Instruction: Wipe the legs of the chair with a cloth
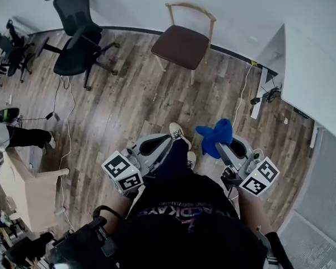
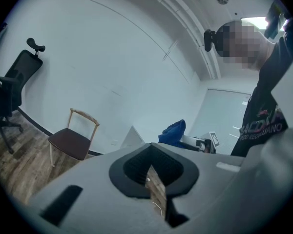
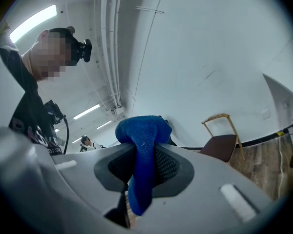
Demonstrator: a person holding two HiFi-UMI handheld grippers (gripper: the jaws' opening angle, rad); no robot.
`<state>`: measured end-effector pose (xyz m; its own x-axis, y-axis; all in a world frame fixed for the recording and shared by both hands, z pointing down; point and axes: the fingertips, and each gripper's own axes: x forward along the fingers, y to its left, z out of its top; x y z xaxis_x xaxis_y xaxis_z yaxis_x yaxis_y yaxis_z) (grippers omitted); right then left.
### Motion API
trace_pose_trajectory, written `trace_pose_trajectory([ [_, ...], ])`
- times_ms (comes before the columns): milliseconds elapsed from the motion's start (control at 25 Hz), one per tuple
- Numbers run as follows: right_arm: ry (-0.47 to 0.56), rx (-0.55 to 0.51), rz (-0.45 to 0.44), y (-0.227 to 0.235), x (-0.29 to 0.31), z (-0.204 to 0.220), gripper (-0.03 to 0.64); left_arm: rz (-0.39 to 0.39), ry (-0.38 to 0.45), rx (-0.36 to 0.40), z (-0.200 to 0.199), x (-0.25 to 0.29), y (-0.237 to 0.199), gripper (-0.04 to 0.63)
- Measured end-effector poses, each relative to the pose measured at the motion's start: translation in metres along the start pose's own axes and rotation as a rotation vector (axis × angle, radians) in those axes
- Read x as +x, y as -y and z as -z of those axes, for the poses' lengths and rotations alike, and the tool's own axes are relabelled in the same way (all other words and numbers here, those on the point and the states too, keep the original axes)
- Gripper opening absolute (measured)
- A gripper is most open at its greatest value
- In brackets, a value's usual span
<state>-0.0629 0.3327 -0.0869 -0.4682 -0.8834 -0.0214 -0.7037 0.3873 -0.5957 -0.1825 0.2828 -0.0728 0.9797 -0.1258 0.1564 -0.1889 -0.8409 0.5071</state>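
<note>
Currently the right gripper point(image 1: 217, 148) pinches a blue cloth point(image 1: 217, 133). In the right gripper view its jaws are clamped on the cloth's middle, so the fabric bunches above the pads and a tail hangs down between them point(image 3: 142, 130). The left gripper point(image 1: 168, 142) holds nothing. In the left gripper view its jaws meet at the tips point(image 2: 149, 165), with only a thin sliver of floor showing behind them.

Both grippers are held in front of the person's body, side by side and apart, above the plank floor point(image 1: 129, 105). The person's shoe point(image 1: 178, 132) shows between them.

The chair point(image 1: 182, 43) has a pale wooden frame and a dark brown seat. It stands upright against the wall point(image 1: 229, 10), well ahead of both grippers, and nothing touches it. Its front legs point(image 1: 192, 74) rest on the floor and face the person. It also shows in the distance in both gripper views, at the left point(image 2: 71, 140) and at the right point(image 3: 222, 143).

A black office chair point(image 1: 75, 32) stands to the left of the wooden one, well apart from it. Thin cables point(image 1: 67, 111) trail across the floor near it.
</note>
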Motion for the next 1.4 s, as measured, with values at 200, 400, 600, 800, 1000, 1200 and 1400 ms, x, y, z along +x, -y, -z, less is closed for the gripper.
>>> trace_pose_trajectory([
  [200,0.014,-0.014,0.038,0.020,0.024,-0.021,0.081,0.047,-0.003,-0.021,-0.015,0.025,-0.031,0.004],
  [400,0.038,-0.020,0.099,0.058,0.048,-0.058,0.081,0.112,-0.008,-0.022,-0.048,0.072,-0.061,0.004],
  [600,0.064,-0.031,0.139,0.092,0.080,-0.096,0.081,0.138,-0.012,-0.018,-0.088,0.104,-0.101,0.005],
  [800,0.086,-0.058,0.155,0.122,0.107,-0.120,0.081,0.153,-0.031,0.012,-0.111,0.125,-0.136,0.005],
  [1000,0.083,-0.070,0.151,0.142,0.120,-0.137,0.081,0.137,-0.019,0.011,-0.123,0.136,-0.153,0.005],
  [1200,0.043,-0.081,0.110,0.161,0.134,-0.155,0.081,0.079,0.014,-0.003,-0.131,0.142,-0.162,0.005],
  [1400,-0.021,-0.101,0.018,0.178,0.146,-0.175,0.081,-0.038,0.071,-0.016,-0.133,0.145,-0.167,0.005],
])
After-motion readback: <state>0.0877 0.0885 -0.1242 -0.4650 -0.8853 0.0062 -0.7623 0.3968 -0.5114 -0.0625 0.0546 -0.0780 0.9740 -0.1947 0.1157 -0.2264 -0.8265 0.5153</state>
